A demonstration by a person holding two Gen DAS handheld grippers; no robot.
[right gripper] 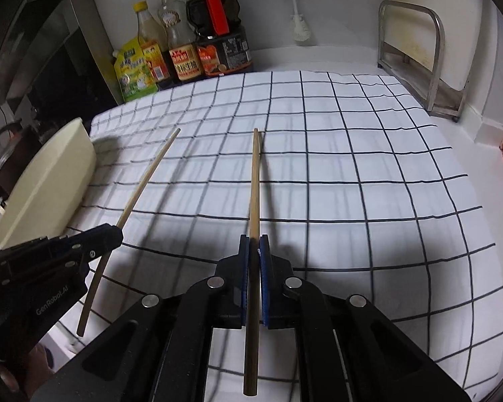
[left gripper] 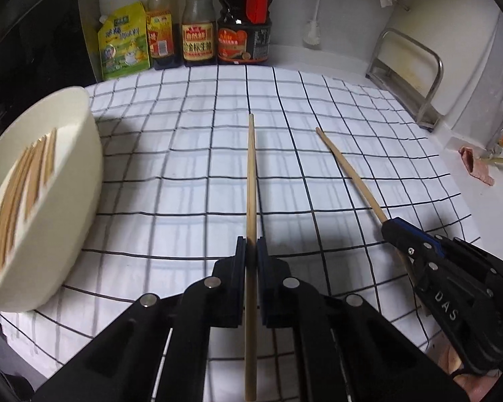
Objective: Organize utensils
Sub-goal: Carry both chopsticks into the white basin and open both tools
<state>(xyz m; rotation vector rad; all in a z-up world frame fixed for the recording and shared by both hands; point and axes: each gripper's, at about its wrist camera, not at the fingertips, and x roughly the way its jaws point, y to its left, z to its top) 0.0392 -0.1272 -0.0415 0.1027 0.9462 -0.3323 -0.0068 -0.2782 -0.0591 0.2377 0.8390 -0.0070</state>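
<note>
My left gripper (left gripper: 250, 242) is shut on a wooden chopstick (left gripper: 250, 181) that points forward above the checked cloth (left gripper: 191, 154). My right gripper (right gripper: 254, 239) is shut on a second wooden chopstick (right gripper: 254, 184), also held above the cloth. In the left wrist view the right gripper (left gripper: 390, 226) and its chopstick (left gripper: 348, 171) show at the right. In the right wrist view the left gripper (right gripper: 112, 232) and its chopstick (right gripper: 147, 177) show at the left. A cream bowl (left gripper: 80, 181) at the left holds several chopsticks (left gripper: 23, 181); its outer wall shows in the right wrist view (right gripper: 53, 187).
Sauce bottles (left gripper: 198, 23) and a yellow pouch (left gripper: 122, 43) stand at the back left by the wall. A metal rack (left gripper: 409, 77) stands at the back right. A dark appliance (right gripper: 43, 53) is behind the bowl. A pink rag (left gripper: 476, 164) lies right of the cloth.
</note>
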